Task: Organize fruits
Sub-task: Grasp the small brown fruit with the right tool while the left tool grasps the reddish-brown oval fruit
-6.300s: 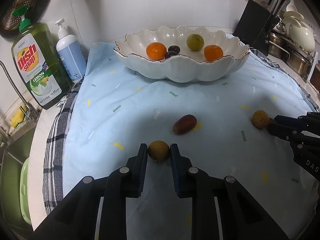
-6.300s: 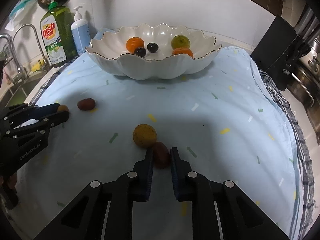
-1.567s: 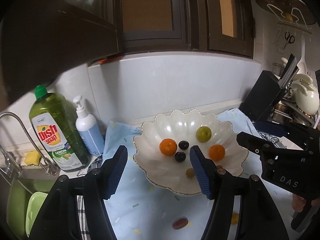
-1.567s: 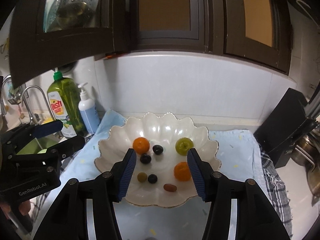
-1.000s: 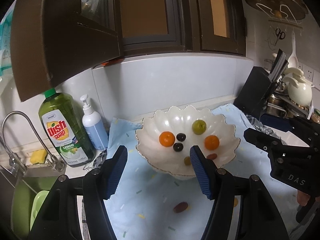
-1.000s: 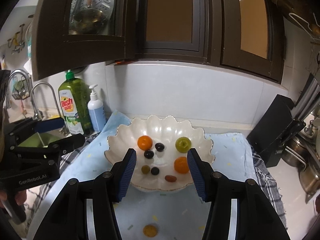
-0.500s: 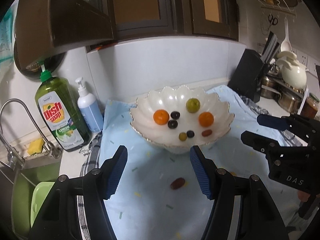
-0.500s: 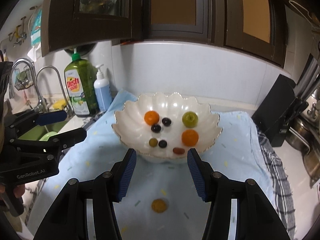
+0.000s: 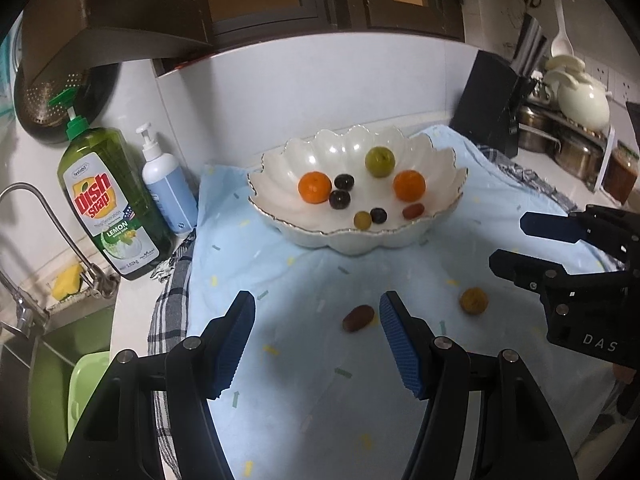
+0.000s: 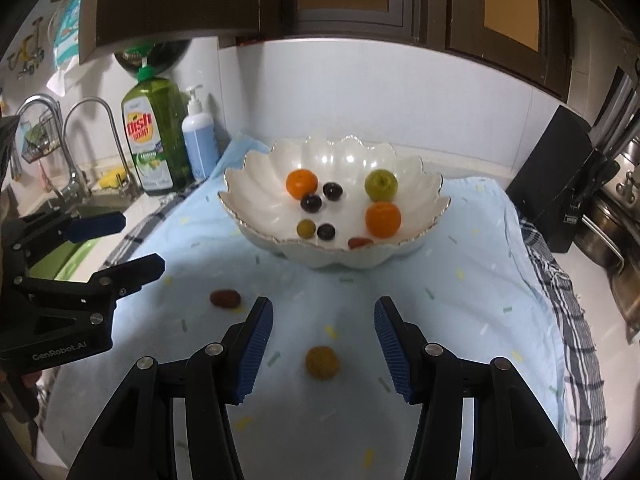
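Fruits sit in a glossy white scalloped bowl [image 9: 352, 240] with a thin gilt rim; a smooth reddish oval fruit [image 9: 358, 318] and a rough round yellow-brown one [image 10: 321, 362] lie on the pale blue speckled cloth [image 9: 288, 272]. Left gripper [image 9: 316, 340] and right gripper [image 10: 323, 344] hang with ribbed blue fingers apart, empty. A green bottle [image 9: 108, 204] reads "Dish soap LEMON".

2 more small fruits in the bowl [image 9: 440, 236]; both grippers now empty, lower.

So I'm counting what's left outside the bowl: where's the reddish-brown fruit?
The reddish-brown fruit lies on the blue cloth, in front of the bowl, left of the yellow-brown fruit.
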A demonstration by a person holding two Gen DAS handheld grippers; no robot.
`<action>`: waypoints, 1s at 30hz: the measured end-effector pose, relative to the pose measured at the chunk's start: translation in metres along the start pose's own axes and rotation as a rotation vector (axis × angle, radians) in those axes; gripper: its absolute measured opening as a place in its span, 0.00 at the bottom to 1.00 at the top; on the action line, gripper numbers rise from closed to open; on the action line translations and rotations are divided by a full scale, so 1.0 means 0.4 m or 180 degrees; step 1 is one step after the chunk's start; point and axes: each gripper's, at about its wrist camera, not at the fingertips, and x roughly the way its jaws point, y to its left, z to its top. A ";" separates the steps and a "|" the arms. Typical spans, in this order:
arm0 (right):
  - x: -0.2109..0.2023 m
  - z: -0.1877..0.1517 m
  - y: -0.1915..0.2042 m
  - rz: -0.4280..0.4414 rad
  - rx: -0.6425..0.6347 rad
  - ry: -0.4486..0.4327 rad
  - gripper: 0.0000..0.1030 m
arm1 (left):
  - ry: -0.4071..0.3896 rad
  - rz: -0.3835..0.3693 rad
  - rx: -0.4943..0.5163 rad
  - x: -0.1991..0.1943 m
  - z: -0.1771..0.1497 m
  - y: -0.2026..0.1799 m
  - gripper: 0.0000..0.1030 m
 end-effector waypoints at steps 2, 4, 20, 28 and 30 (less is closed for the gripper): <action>0.004 -0.009 0.001 0.0004 -0.0004 0.0027 0.52 | 0.0015 -0.0010 0.0024 0.006 -0.006 -0.004 0.62; 0.013 -0.021 0.005 0.0005 -0.0019 0.0068 0.52 | 0.0043 -0.0026 0.0042 0.014 -0.015 -0.008 0.62; 0.092 -0.080 0.003 0.0060 -0.0028 0.0370 0.49 | 0.0230 -0.0122 0.0104 0.111 -0.058 -0.028 0.57; 0.126 -0.093 -0.009 0.0126 0.0065 0.0483 0.42 | 0.0302 -0.0198 0.0022 0.155 -0.058 -0.033 0.50; 0.133 -0.095 -0.011 0.0136 0.0073 0.0500 0.42 | 0.0326 -0.0231 0.0006 0.168 -0.056 -0.035 0.48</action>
